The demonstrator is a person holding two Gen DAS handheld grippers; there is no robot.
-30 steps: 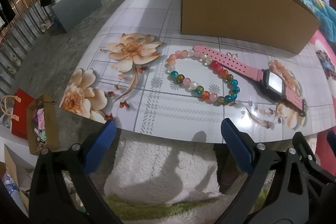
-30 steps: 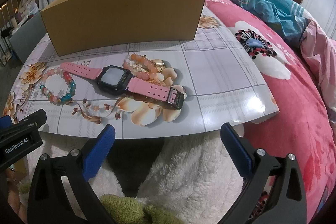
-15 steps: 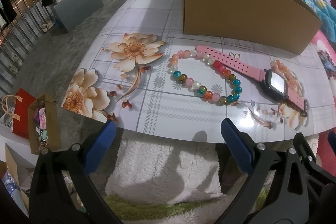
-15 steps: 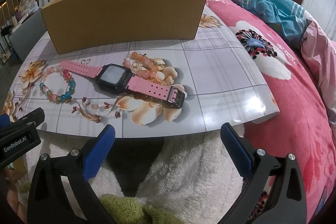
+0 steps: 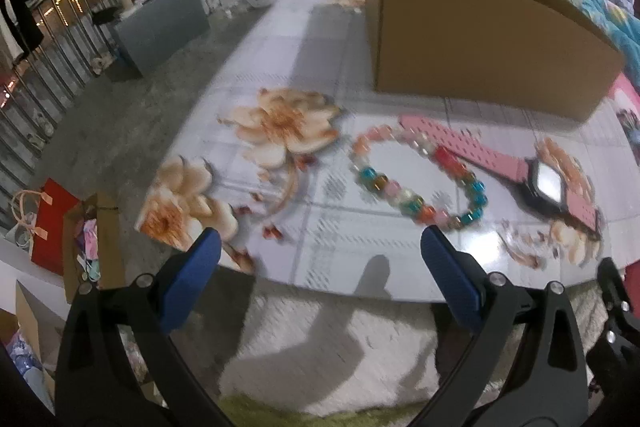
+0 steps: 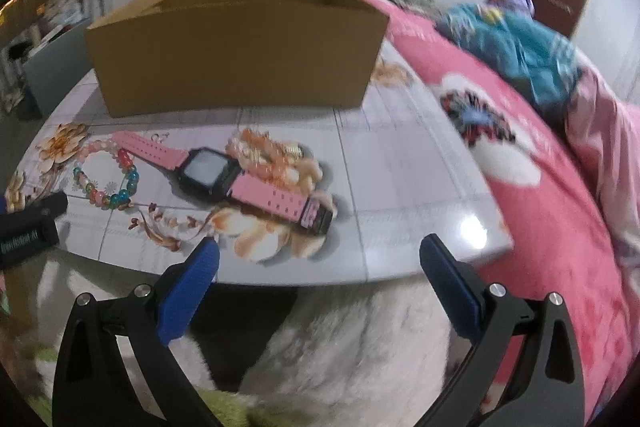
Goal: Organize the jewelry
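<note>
A multicoloured bead bracelet point(image 5: 416, 179) point(image 6: 105, 179) lies on the flower-patterned table point(image 5: 344, 251) point(image 6: 404, 167). A pink watch point(image 5: 520, 171) point(image 6: 224, 175) with a black face lies across its right side. An orange bead bracelet point(image 6: 266, 155) point(image 5: 568, 163) sits behind the watch. An open cardboard box point(image 5: 480, 43) point(image 6: 236, 47) stands at the back. My left gripper point(image 5: 320, 247) hangs open at the table's near edge, just short of the multicoloured bracelet. My right gripper point(image 6: 320, 255) hangs open at the near edge, in front of the watch's buckle end. Both hold nothing.
A white fluffy rug point(image 5: 320, 347) point(image 6: 340, 355) lies below the table edge. A pink bedcover point(image 6: 540, 187) with a blue blanket point(image 6: 520, 51) borders the table on the right, and a person sits far back. Paper bags point(image 5: 60, 235) and a grey box point(image 5: 160, 23) stand on the floor left.
Both grippers have moved forward over the table's near edge, so the bracelets and watch appear closer. The items lie where they were. Both stay open.
</note>
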